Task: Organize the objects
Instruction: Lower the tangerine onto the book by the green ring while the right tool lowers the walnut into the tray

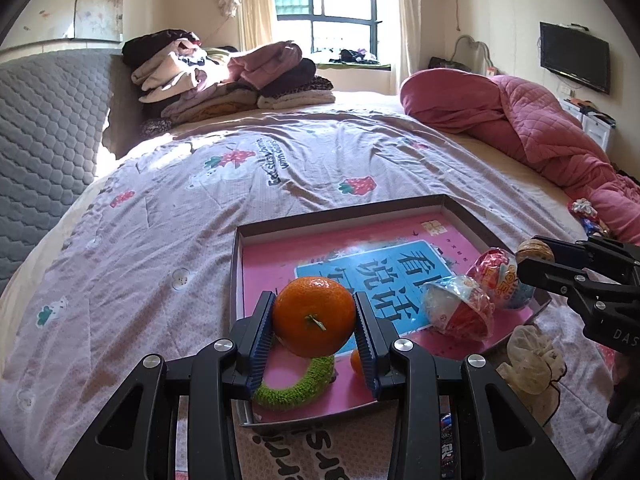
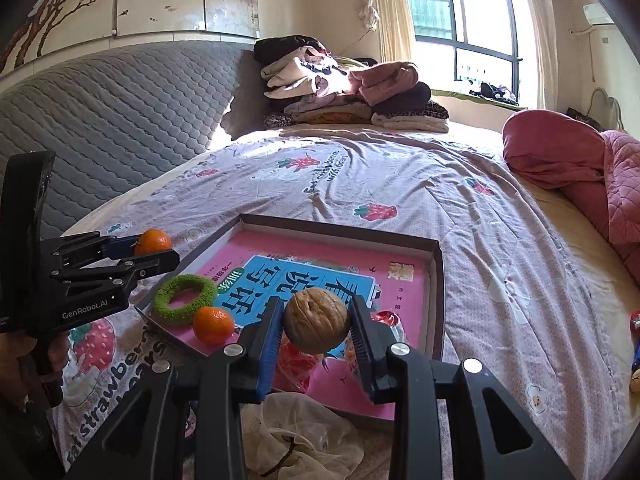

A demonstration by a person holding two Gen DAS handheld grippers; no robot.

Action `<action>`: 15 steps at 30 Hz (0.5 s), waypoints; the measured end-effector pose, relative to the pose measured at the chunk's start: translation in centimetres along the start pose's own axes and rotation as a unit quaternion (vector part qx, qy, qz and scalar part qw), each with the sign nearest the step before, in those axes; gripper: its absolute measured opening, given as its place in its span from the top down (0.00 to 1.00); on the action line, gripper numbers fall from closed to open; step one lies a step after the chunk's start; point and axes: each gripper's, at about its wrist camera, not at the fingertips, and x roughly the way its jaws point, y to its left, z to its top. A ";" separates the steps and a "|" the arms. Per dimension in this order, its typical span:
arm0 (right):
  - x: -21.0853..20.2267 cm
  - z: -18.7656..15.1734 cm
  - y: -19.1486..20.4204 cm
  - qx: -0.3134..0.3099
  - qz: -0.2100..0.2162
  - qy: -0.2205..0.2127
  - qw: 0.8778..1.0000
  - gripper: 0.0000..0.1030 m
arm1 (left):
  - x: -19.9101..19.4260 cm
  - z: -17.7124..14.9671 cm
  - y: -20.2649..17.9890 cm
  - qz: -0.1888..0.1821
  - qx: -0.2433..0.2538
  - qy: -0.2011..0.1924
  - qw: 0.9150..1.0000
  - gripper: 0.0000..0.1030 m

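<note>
A shallow box tray (image 1: 348,212) (image 2: 438,280) lined with a pink and blue book cover lies on the bed. My left gripper (image 1: 314,318) (image 2: 154,250) is shut on a mandarin (image 1: 314,316) (image 2: 153,241), held above the tray's near left corner. My right gripper (image 2: 317,322) (image 1: 534,256) is shut on a walnut (image 2: 317,321) (image 1: 534,250), held above the tray's near right part. In the tray lie a green fuzzy ring (image 1: 298,386) (image 2: 185,294), a second small mandarin (image 2: 213,324) (image 1: 357,362) and two foil-wrapped snacks (image 1: 460,306) (image 1: 500,276).
A crumpled translucent bag (image 1: 528,360) (image 2: 300,440) lies on the bed by the tray's near right corner. A pink quilt (image 1: 528,120) and more wrapped snacks (image 1: 584,210) (image 2: 636,328) lie to the right. Folded clothes (image 1: 224,76) are piled by the grey headboard (image 1: 44,152).
</note>
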 end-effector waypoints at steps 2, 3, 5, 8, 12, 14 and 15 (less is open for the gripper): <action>0.6 -0.4 -0.1 0.000 -0.004 0.011 1.000 0.67 | 0.6 -0.3 0.0 0.001 0.000 0.008 1.000 0.62; 0.8 -0.5 -0.2 0.001 -0.005 0.015 1.000 0.67 | 0.9 -0.3 0.1 0.000 0.000 0.011 1.000 0.62; 1.4 -0.9 -0.4 0.004 -0.004 0.025 1.000 0.67 | 1.3 -0.6 0.1 0.002 -0.001 0.017 1.000 0.62; 1.9 -1.4 -0.7 0.006 -0.005 0.038 0.999 0.67 | 1.8 -1.0 0.1 0.002 -0.002 0.024 1.000 0.62; 2.1 -1.9 -0.8 0.008 -0.004 0.045 0.999 0.67 | 2.1 -1.5 0.3 0.001 -0.008 0.031 0.999 0.62; 2.2 -2.0 -0.8 0.007 -0.005 0.048 0.999 0.67 | 2.3 -1.6 0.3 0.001 -0.009 0.034 0.999 0.62; 2.2 -2.1 -0.8 0.007 -0.005 0.049 0.999 0.67 | 2.3 -1.7 0.3 0.001 -0.008 0.034 0.999 0.62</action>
